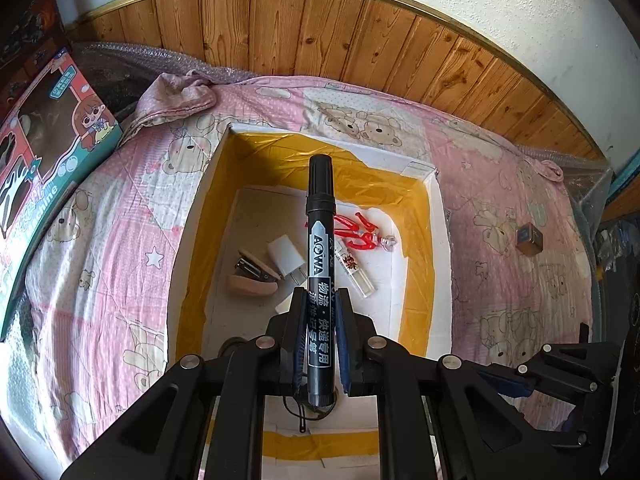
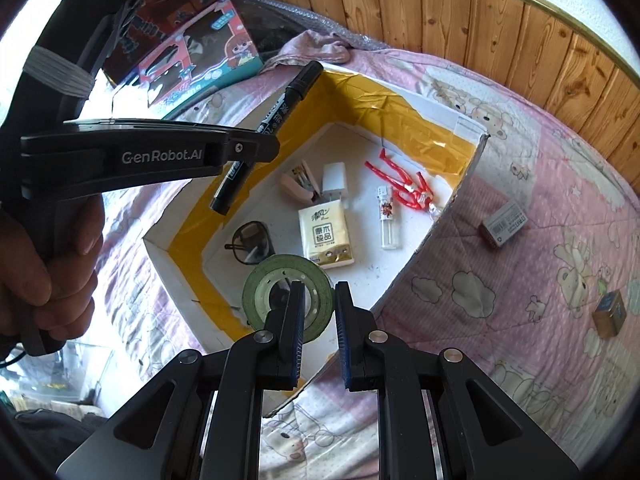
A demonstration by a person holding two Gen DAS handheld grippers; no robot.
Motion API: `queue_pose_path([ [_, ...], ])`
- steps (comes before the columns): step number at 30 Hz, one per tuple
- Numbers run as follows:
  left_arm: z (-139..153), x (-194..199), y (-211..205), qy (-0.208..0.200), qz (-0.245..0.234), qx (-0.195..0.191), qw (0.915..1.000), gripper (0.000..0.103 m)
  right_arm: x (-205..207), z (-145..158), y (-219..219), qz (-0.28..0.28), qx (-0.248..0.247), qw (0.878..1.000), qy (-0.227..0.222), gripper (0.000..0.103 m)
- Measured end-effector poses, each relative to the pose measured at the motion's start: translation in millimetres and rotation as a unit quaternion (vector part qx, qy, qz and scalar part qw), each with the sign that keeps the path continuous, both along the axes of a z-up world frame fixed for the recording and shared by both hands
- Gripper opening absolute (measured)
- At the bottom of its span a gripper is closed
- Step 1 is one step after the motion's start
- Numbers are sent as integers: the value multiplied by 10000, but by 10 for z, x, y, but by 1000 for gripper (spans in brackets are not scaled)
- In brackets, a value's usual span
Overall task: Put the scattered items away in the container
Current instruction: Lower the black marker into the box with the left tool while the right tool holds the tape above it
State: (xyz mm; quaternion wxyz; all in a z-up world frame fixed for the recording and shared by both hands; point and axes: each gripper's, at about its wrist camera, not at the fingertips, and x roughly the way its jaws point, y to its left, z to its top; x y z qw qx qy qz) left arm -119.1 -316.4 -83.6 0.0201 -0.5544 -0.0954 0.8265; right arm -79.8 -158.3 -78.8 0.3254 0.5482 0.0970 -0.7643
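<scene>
— Where's the box (image 2: 436,216)?
— On the bed (image 2: 520,320). Inside it lie a stapler (image 2: 300,188), a charger (image 2: 334,178), a tissue pack (image 2: 326,236), a lighter (image 2: 387,220) and a figure (image 2: 404,186).
— Outside?
— A small carton (image 2: 504,224) and a cube (image 2: 609,314), right of the box.

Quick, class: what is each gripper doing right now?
Left gripper: shut on the black marker, above the box.
Right gripper: open, holding nothing.
</scene>
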Motion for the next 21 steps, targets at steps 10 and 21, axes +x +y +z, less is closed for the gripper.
queue_pose_path([
  [10, -197, -309, -7, -206, -227, -239, 9992, 14, 14, -55, -210, 549, 270, 9979, 212, 15],
  [21, -544, -663, -96, -651, -767, -755, 9921, 14, 74, -105, -362, 1100, 622, 9910, 446, 15],
])
